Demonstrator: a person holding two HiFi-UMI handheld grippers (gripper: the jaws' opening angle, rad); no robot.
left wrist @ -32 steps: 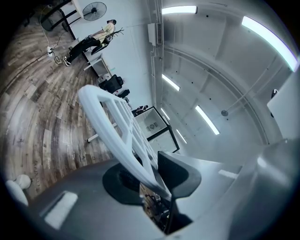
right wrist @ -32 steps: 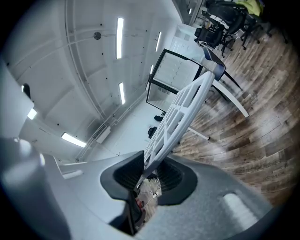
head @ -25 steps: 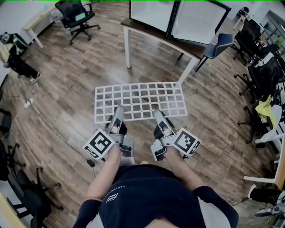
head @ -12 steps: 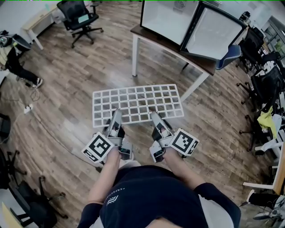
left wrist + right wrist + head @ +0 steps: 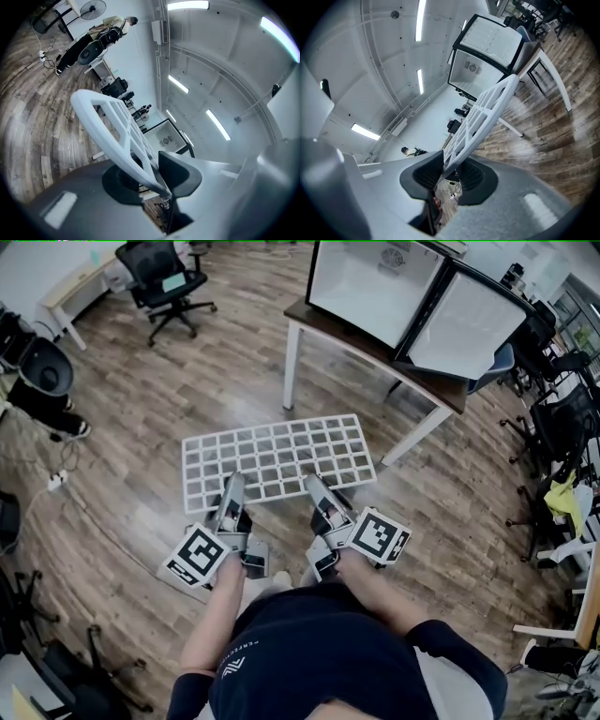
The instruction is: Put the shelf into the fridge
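A white grid shelf (image 5: 277, 457) hangs level above the wood floor, held by its near edge. My left gripper (image 5: 232, 486) has that edge between its jaws; the jaws are opening slightly while the pads still touch the rim. My right gripper (image 5: 314, 486) is shut on the same edge further right. The fridge (image 5: 375, 292), a white box with its door (image 5: 464, 324) swung open, stands on a table (image 5: 361, 338) ahead of the shelf. In the left gripper view the shelf (image 5: 112, 131) runs out from the left gripper (image 5: 150, 171). In the right gripper view the shelf (image 5: 487, 110) rises from the right gripper (image 5: 449, 171) toward the fridge (image 5: 490, 51).
A black office chair (image 5: 164, 277) and a pale desk (image 5: 70, 292) stand at the far left. More chairs (image 5: 558, 399) crowd the right side, a blue chair (image 5: 497, 362) sits behind the table, and a cable (image 5: 56, 479) lies on the floor at left.
The table and fridge have grown larger and shifted right in the head view. Shelf and both grippers have drifted slightly left, still held the same way.
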